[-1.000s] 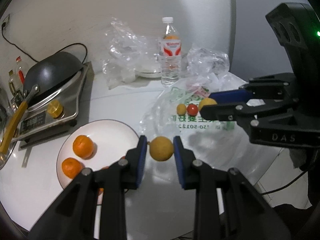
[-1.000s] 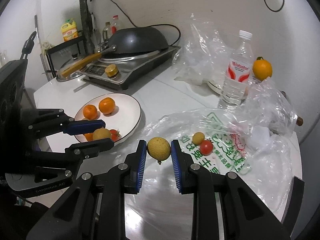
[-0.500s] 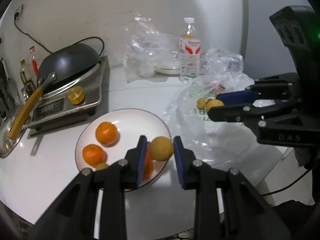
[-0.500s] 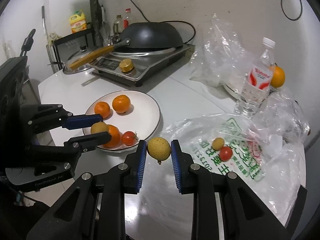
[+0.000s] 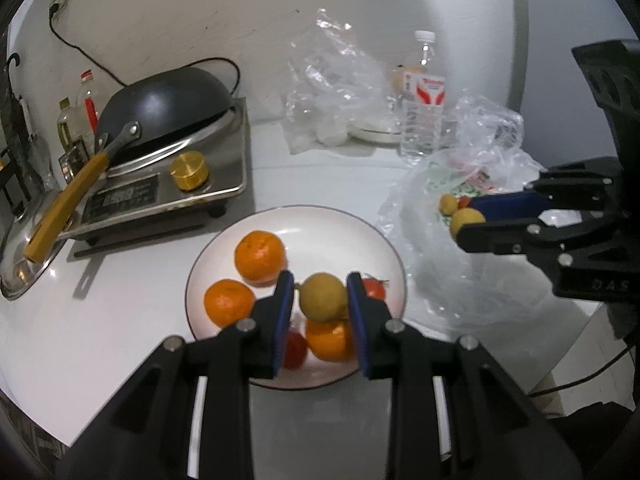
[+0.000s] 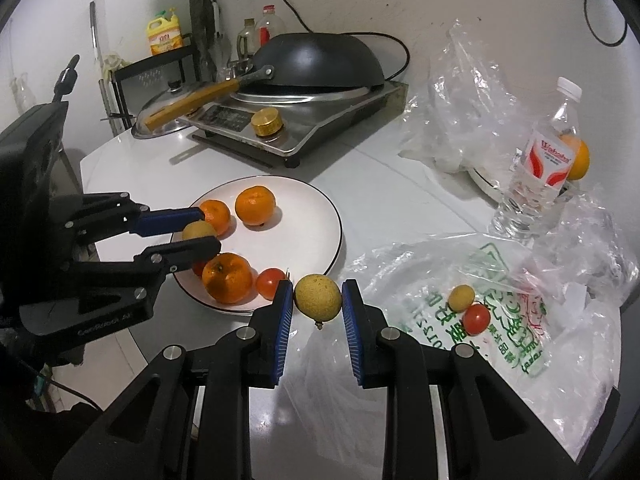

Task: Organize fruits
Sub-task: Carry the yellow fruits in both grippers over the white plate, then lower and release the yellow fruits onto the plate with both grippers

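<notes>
While three tangerines [image 6: 255, 205] and cherry tomatoes [image 6: 270, 281] already sit on my plate [image 6: 316, 216], each gripper pinches a yellow-green fruit: left gripper [image 5: 320, 298] above the plate, right gripper [image 6: 317, 300] beside its rim; two fruits remain on the plastic bag [image 6: 520, 320]

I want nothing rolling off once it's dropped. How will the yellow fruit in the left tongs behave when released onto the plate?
The yellow fruit looks round and firm, so it will probably roll. The plate seems shallow, so its rim may barely stop it. The oranges and tomato nearby would likely catch it.
</notes>
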The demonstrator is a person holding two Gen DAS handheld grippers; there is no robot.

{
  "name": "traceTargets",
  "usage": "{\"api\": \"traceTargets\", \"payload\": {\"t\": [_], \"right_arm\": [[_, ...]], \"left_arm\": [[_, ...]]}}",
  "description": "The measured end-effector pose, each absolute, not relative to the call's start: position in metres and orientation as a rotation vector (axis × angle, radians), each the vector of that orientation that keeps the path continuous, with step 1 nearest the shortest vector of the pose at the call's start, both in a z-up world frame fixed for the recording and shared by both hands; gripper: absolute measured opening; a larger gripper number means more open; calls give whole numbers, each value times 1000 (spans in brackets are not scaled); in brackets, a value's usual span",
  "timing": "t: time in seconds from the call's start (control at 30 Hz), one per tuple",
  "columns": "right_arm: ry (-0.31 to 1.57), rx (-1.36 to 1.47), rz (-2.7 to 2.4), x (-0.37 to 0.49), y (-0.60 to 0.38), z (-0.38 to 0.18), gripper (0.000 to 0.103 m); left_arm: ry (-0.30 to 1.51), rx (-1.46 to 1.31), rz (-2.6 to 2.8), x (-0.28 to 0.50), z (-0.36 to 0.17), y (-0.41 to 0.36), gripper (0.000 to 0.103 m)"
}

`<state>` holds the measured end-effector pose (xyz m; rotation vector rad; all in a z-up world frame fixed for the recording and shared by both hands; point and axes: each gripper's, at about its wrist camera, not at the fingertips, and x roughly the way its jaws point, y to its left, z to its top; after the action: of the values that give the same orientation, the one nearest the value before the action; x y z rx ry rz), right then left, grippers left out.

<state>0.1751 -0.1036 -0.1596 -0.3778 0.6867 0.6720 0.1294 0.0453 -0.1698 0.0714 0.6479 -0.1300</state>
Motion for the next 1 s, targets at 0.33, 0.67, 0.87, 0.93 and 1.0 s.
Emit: {"api": "traceTargets", "payload": {"t": [0.33, 0.67, 0.87, 0.93, 1.0], "right_arm": [[719, -378, 677, 192, -96, -170, 27], [741, -380, 690, 209, -88, -178, 27], [740, -381, 692, 212, -82, -179, 27], [744, -386, 693, 213, -79, -180, 27], [747, -388, 694, 213, -77, -181, 27]], "left_arm": [[671, 74, -124, 152, -182, 55, 28], [714, 77, -109, 175, -195, 60, 28], [725, 81, -114, 179, -198, 62, 29], [733, 73, -117, 180, -199, 64, 29], [734, 64, -119, 180, -199, 66, 29]]}}
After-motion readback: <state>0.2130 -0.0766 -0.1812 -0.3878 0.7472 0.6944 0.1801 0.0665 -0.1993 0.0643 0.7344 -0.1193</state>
